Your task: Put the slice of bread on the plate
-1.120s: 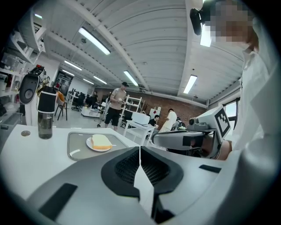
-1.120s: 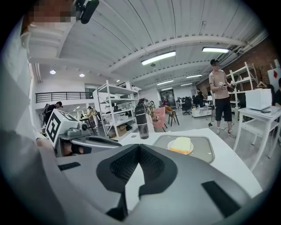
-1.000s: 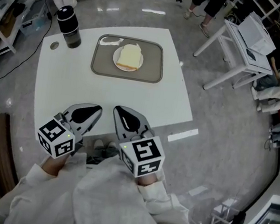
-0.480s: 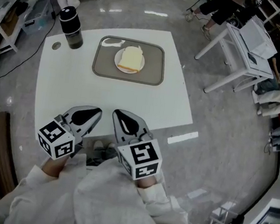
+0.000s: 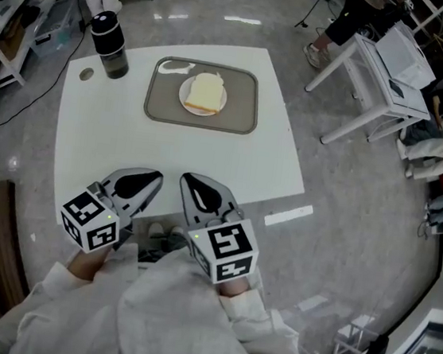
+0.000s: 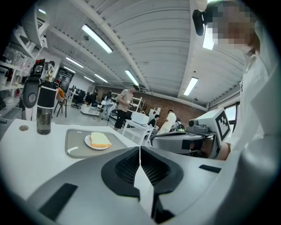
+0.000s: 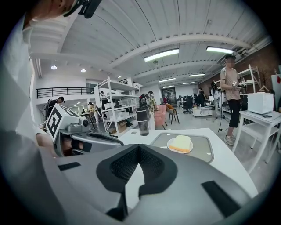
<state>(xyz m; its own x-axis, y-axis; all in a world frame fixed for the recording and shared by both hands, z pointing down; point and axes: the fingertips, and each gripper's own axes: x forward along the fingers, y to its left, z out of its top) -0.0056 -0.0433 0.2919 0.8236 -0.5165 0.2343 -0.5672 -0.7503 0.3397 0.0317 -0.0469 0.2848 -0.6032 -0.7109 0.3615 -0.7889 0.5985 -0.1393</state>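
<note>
Config: the L gripper (image 5: 156, 177) and R gripper (image 5: 184, 178) sat side by side at the near edge of the white table (image 5: 123, 132), tips pointing toward the far side. Per the left gripper view, the L jaws were closed pad to pad w/ nothing between them. Per the right gripper view, the R jaws also met at the tips, empty.

The slice of bread (image 5: 205, 91) lay flat on the white plate (image 5: 185, 98). The plate sat approx. centre of the grey tray (image 5: 240, 106) at the far side of the table, well apart from both grippers. A dark bottle (image 5: 110, 41) stood upright near the far L corner, just beside the tray but not touching it.
</note>
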